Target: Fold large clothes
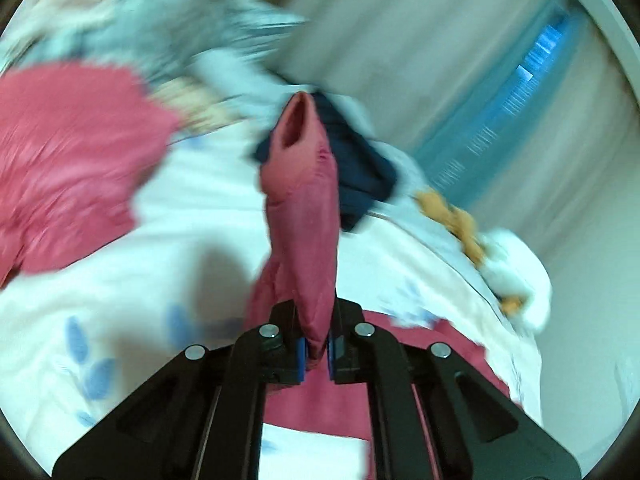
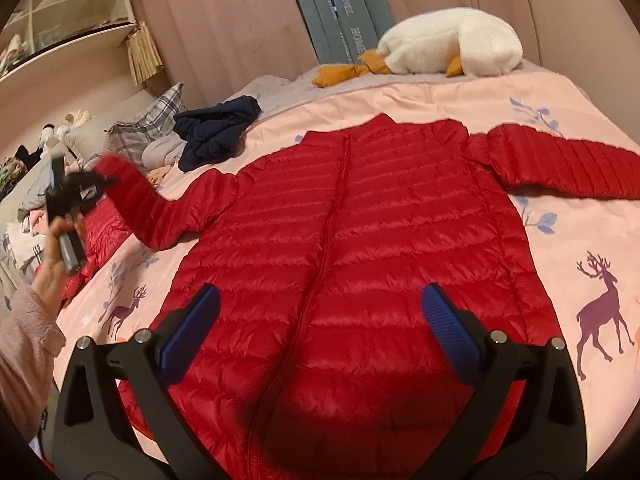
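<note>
Basically just starting: red jacket lay flat mid-frame, unfolded. Left gripper clamped sleeve cuff; right gripper gaped empty, lower frame. All folds remained.

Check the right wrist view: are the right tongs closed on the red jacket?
No, the right tongs stand wide open above the red jacket, with both blue pads apart and nothing pinched between them.

Your red quilted down jacket lies flat on the pink deer-print bedspread, sleeves out to either side. Behind it, to your left, sits the crumpled navy garment; behind it, to your right, the white plush goose. At your far left, the left gripper pinches the left sleeve's cuff.
</note>
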